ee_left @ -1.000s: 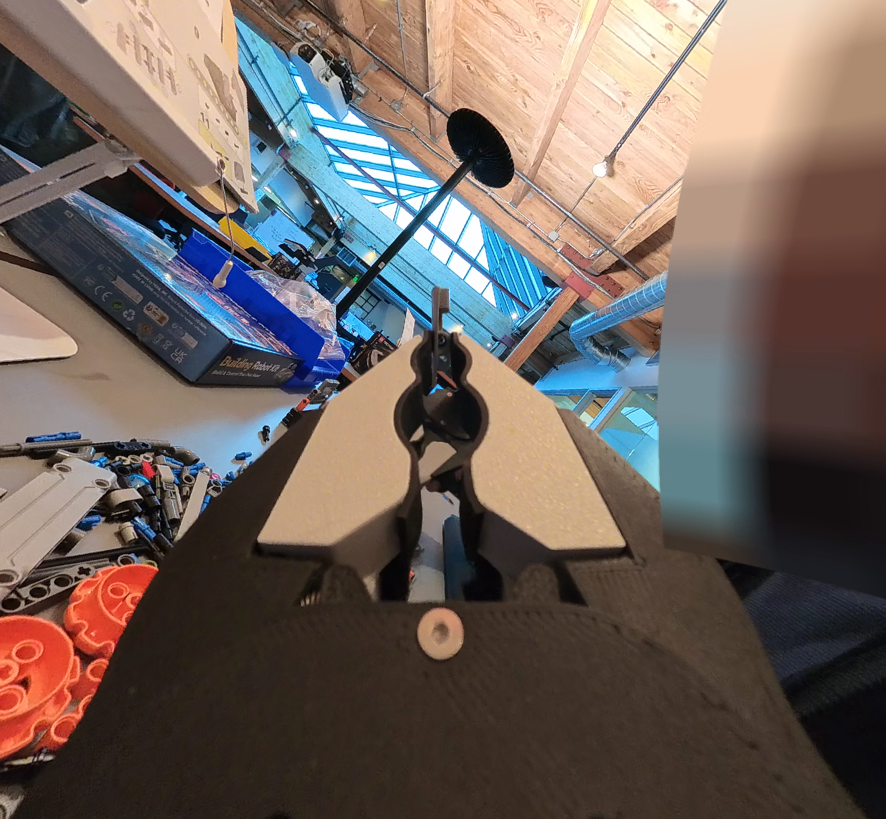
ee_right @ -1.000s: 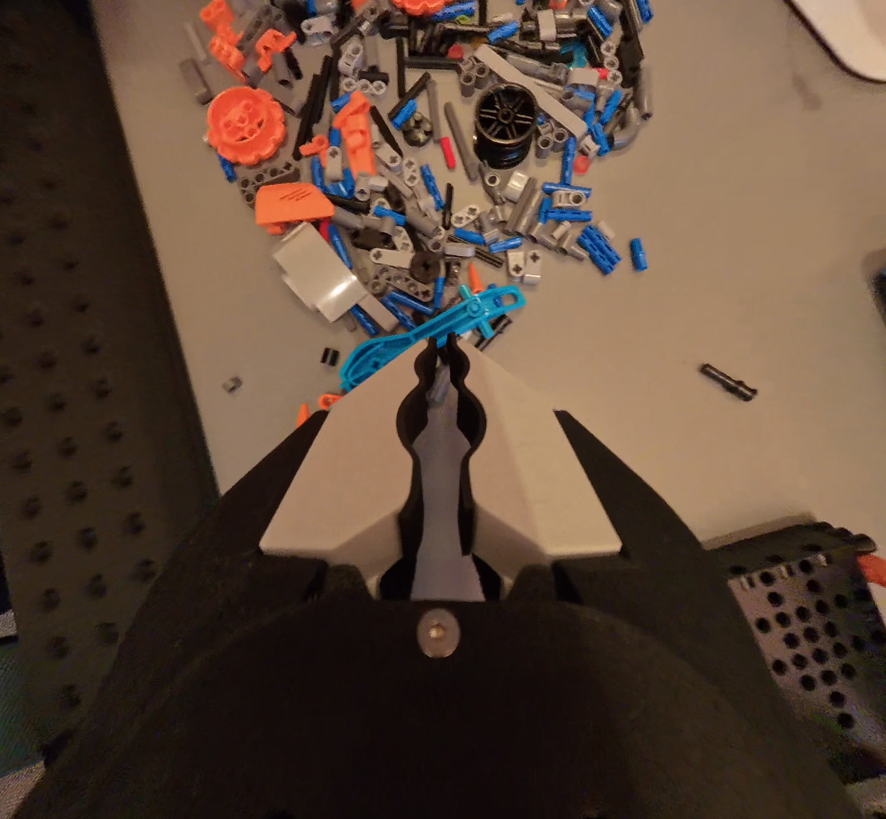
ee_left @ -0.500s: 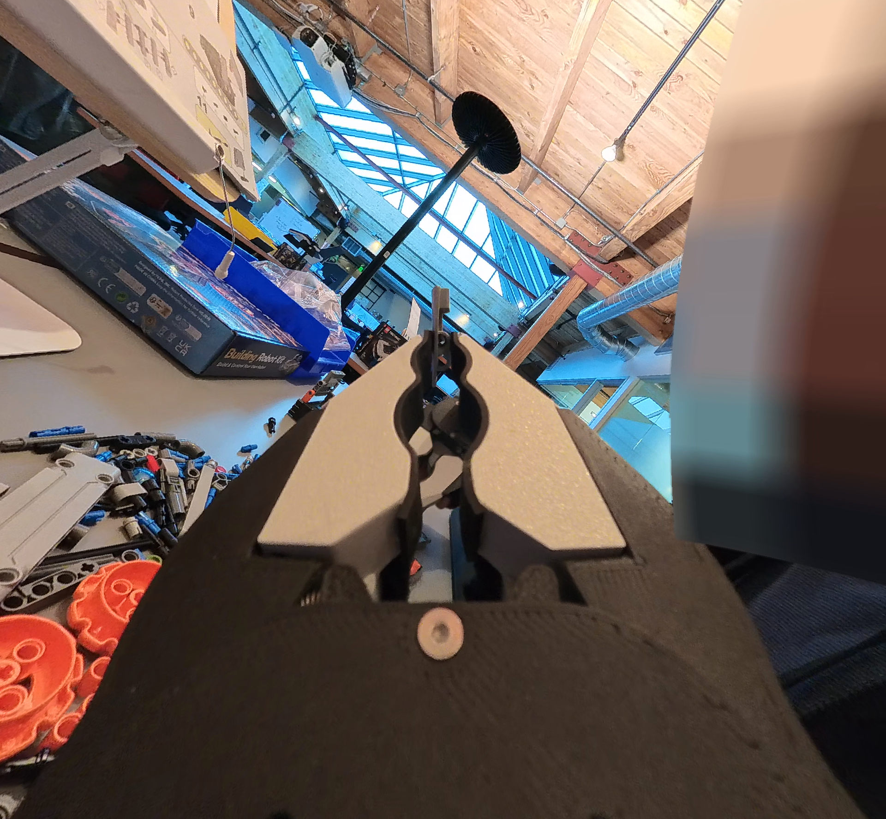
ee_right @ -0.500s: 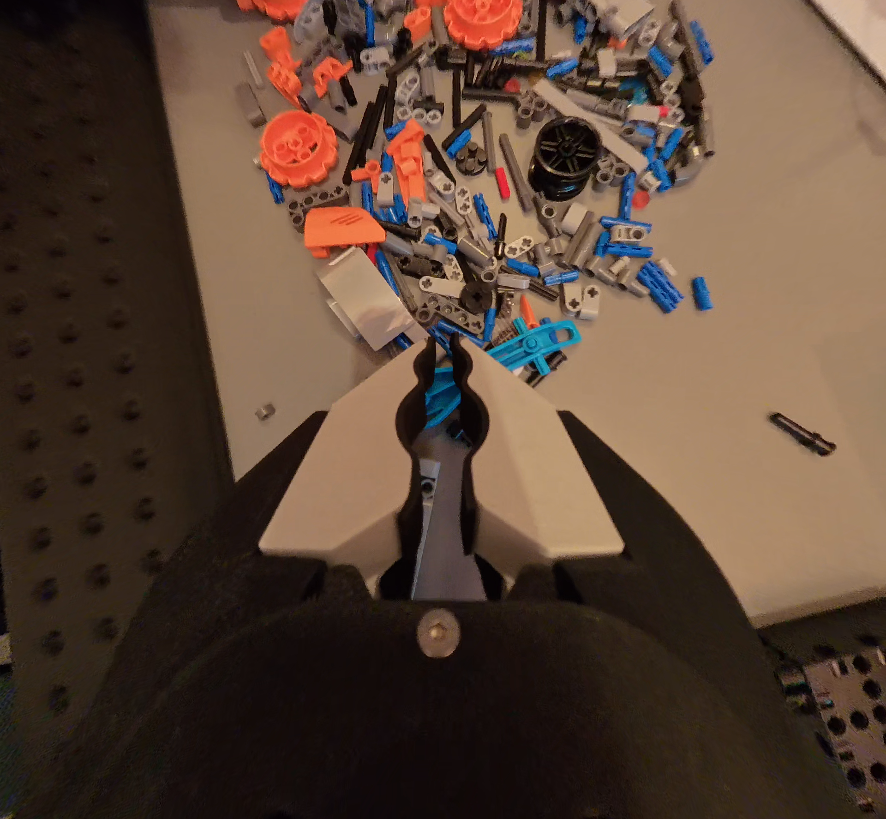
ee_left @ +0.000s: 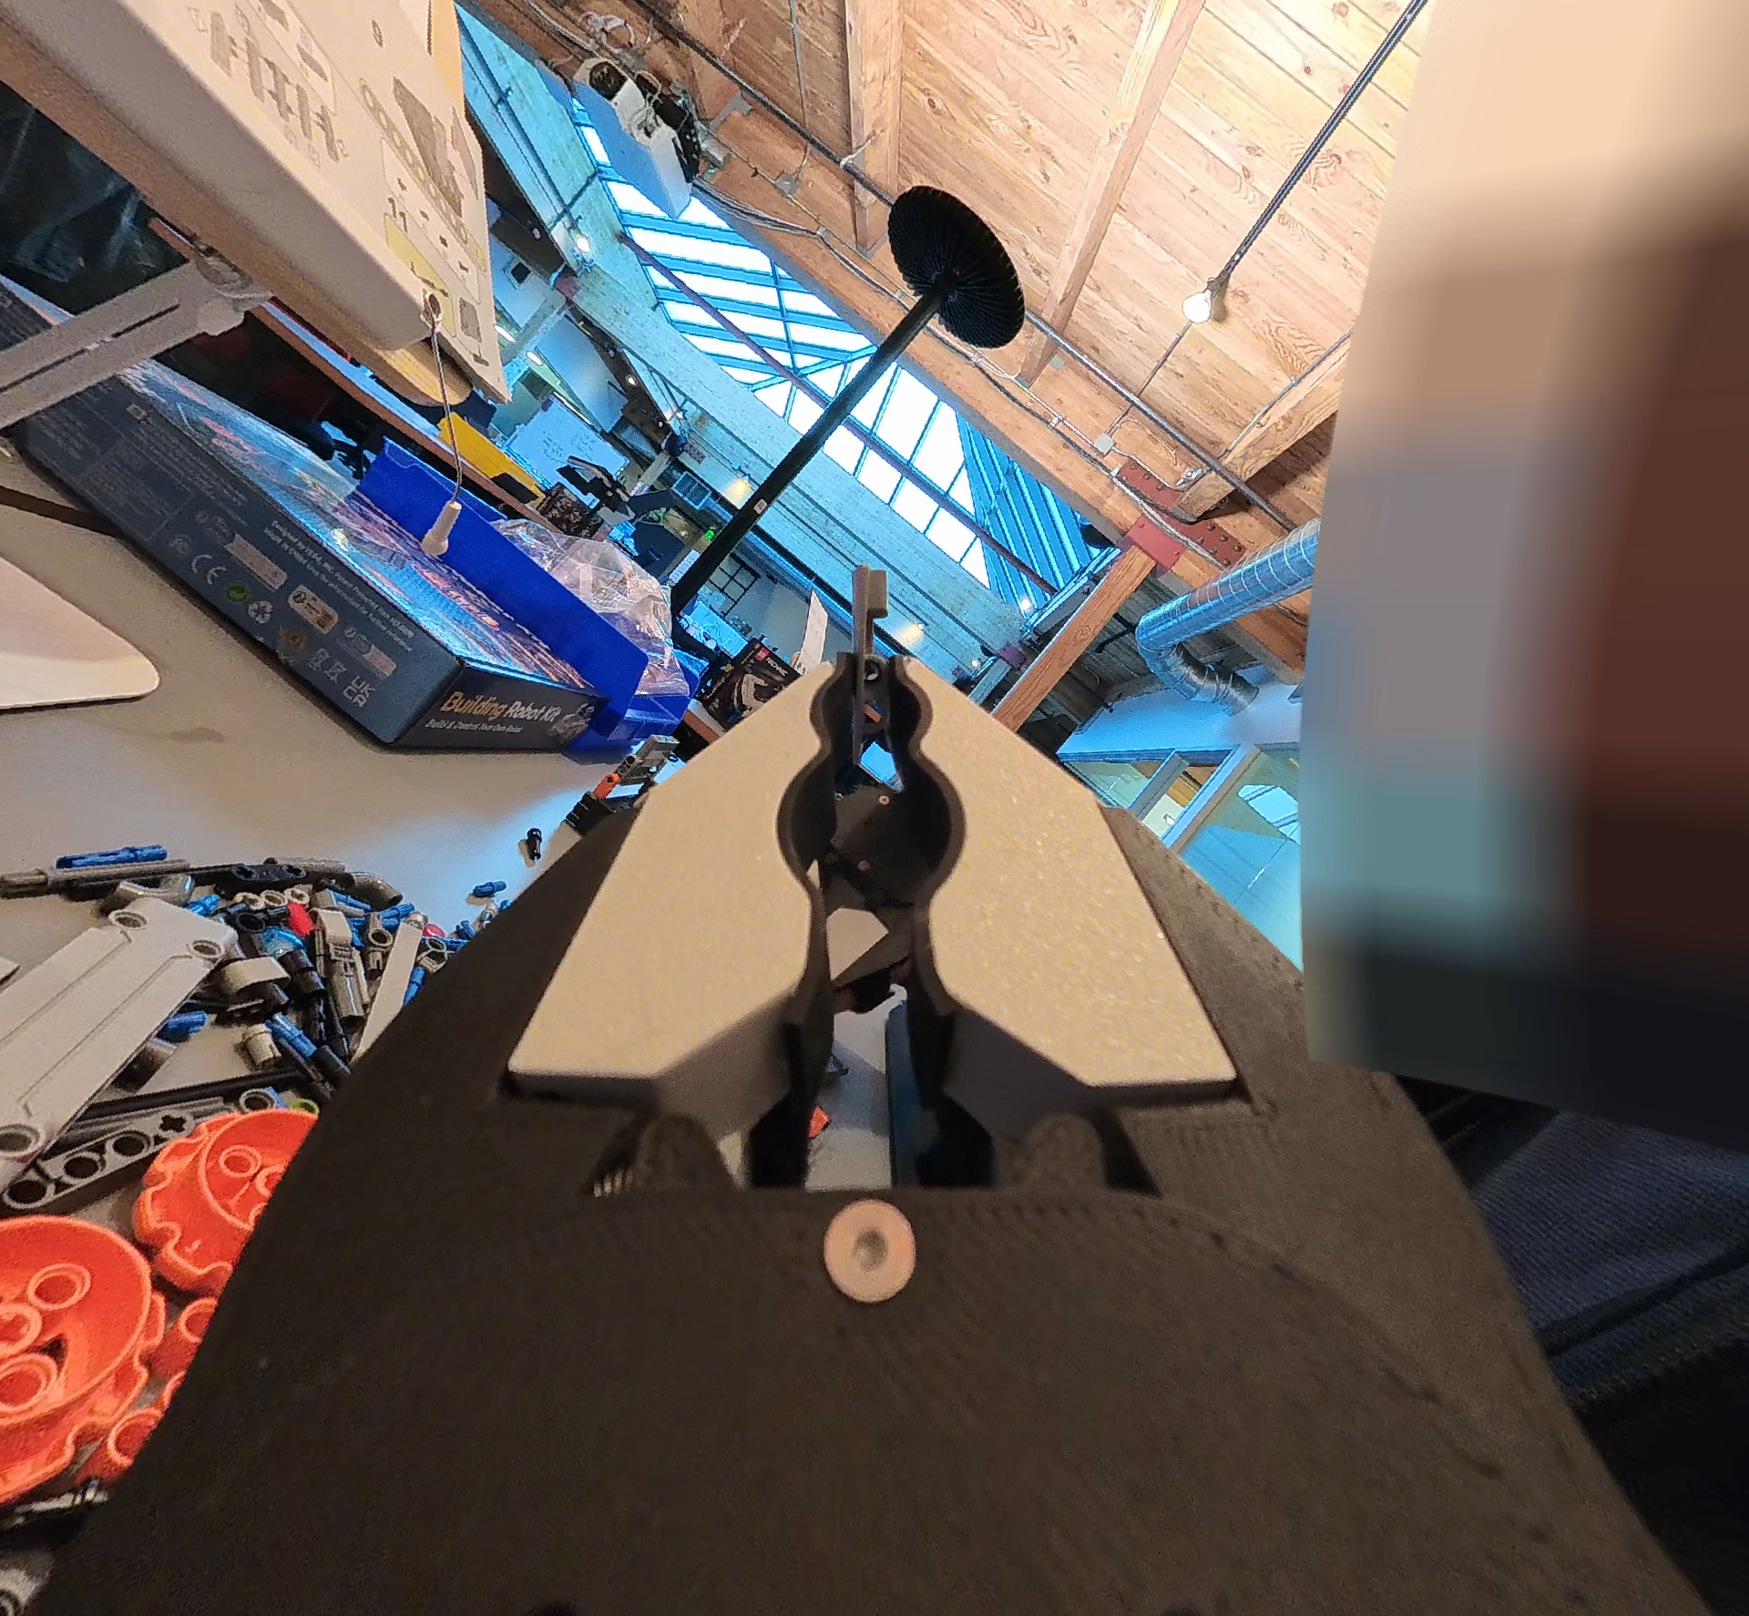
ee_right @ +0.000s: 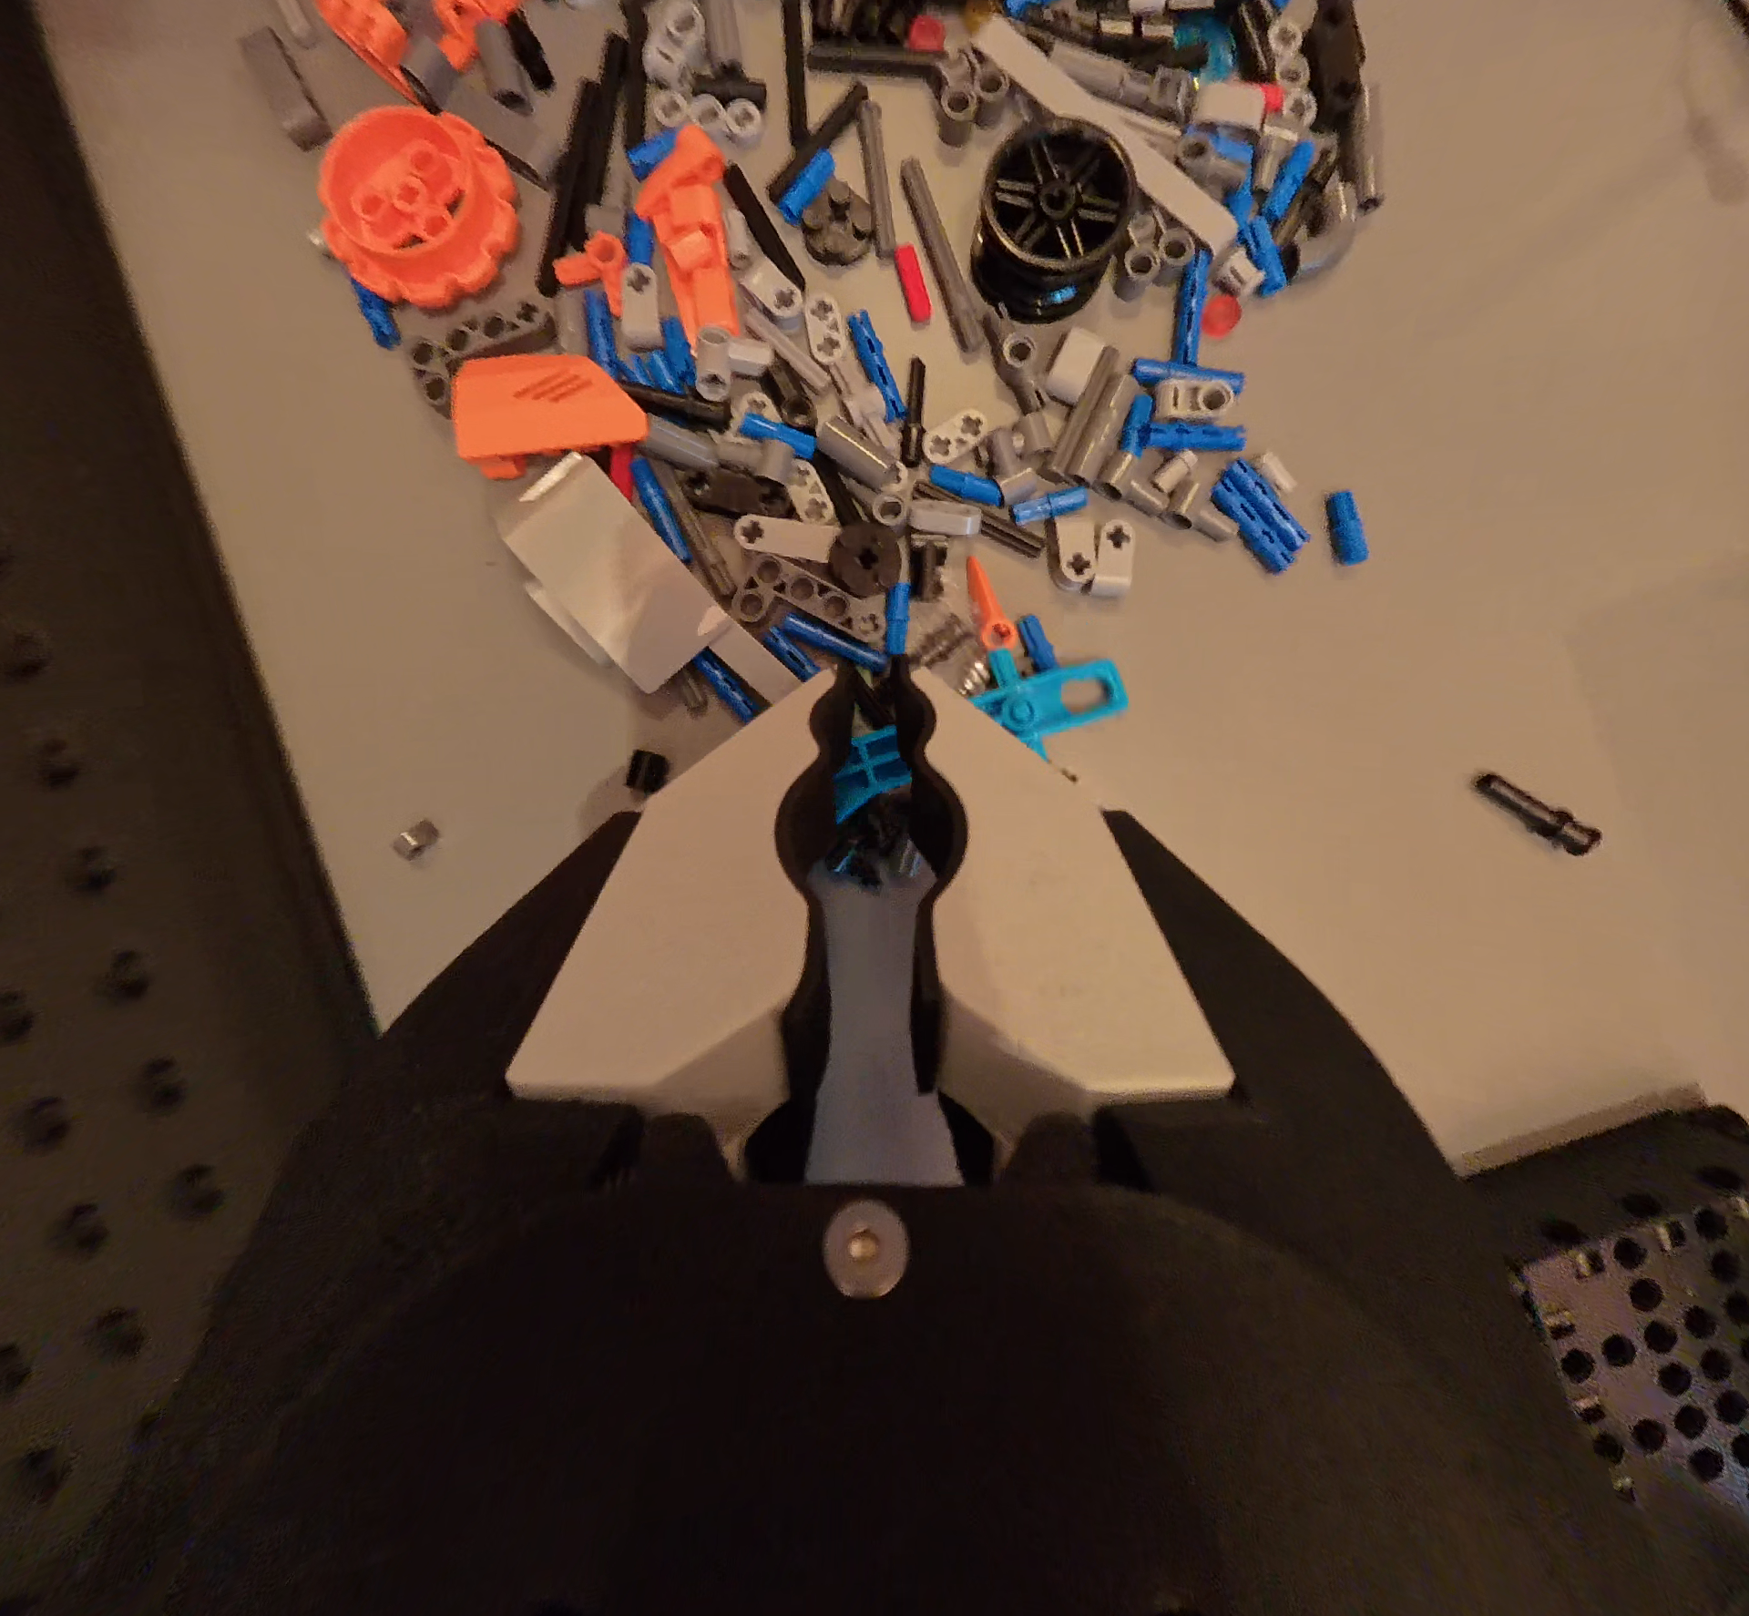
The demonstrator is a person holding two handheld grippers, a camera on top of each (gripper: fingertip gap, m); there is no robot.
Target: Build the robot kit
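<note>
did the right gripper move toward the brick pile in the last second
Yes. The right gripper has advanced over the turquoise piece, toward the black wheel.

a heap of small plastic building pieces (ee_right: 852, 340) on a pale worktop (ee_right: 1420, 529): orange toothed wheels (ee_right: 416, 208), a black spoked wheel (ee_right: 1055, 212), blue pins; a blue box (ee_left: 312, 605) beneath a wooden ceiling (ee_left: 1088, 56).

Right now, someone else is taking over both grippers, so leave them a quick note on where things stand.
Left gripper: shut on a thin grey piece, raised and pointing towards the ceiling.
Right gripper: tips nearly together, nothing clearly held, low over the near edge of the parts pile on the grey table, above a turquoise piece.
Orange wheels and a black wheel lie in the pile.
No assembly visible yet.
</note>
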